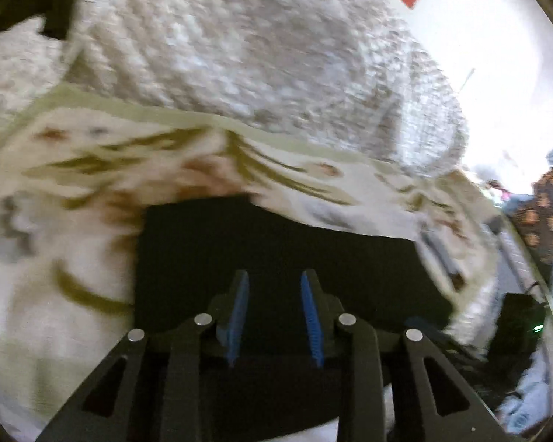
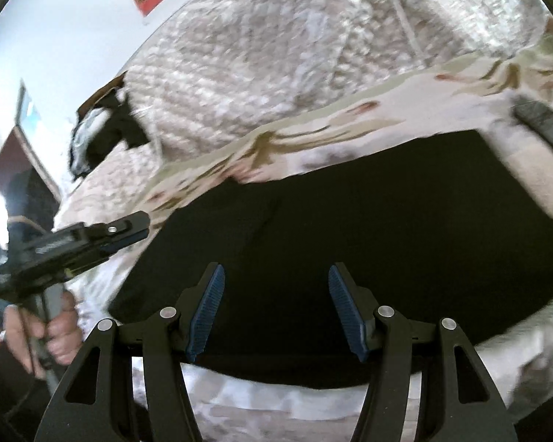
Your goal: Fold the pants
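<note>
The black pants (image 2: pixel 368 213) lie flat as a folded rectangular block on a floral sheet; they also show in the left wrist view (image 1: pixel 276 246). My left gripper (image 1: pixel 274 280) is open and empty, hovering above the pants' near part. It shows from the side in the right wrist view (image 2: pixel 129 228), off the pants' left edge. My right gripper (image 2: pixel 276 276) is open and empty above the pants' near edge.
The floral sheet (image 1: pixel 73 169) covers the bed. A thick quilted white blanket (image 1: pixel 258 48) is heaped behind it. Dark clothing (image 2: pixel 103 136) lies at the blanket's left end. Patterned clothes (image 1: pixel 545 213) and a black box (image 1: pixel 516 324) sit at the right.
</note>
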{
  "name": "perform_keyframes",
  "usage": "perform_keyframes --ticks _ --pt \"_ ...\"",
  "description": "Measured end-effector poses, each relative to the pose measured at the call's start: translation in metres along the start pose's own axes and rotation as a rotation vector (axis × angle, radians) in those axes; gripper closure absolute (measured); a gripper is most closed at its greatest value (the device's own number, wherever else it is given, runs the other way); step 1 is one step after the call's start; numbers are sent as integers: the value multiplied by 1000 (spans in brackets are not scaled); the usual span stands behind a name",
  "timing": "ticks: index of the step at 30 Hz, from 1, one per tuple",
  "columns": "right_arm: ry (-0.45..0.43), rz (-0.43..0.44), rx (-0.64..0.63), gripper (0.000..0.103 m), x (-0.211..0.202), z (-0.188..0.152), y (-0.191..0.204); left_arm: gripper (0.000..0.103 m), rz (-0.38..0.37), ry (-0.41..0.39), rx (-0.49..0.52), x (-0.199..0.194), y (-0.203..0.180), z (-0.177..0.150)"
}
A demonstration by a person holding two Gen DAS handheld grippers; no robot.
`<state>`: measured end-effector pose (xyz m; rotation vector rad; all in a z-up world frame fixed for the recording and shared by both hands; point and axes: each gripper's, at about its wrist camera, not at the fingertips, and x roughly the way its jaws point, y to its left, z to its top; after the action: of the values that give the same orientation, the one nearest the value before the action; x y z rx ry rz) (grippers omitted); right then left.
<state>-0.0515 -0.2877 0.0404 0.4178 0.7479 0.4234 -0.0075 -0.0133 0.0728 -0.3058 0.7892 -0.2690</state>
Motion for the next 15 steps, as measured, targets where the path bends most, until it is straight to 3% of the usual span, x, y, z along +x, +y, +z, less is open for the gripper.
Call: perform_keyframes --ticks 5,12,15 --pt "121 60 10 44 34 4 12 71 93 3 -32 -3 38 -6" --pt "187 103 21 44 69 24 21 71 98 -7 -36 -7 54 -15" --pt "199 108 17 51 78 30 24 71 98 -12 -42 -8 56 -16"
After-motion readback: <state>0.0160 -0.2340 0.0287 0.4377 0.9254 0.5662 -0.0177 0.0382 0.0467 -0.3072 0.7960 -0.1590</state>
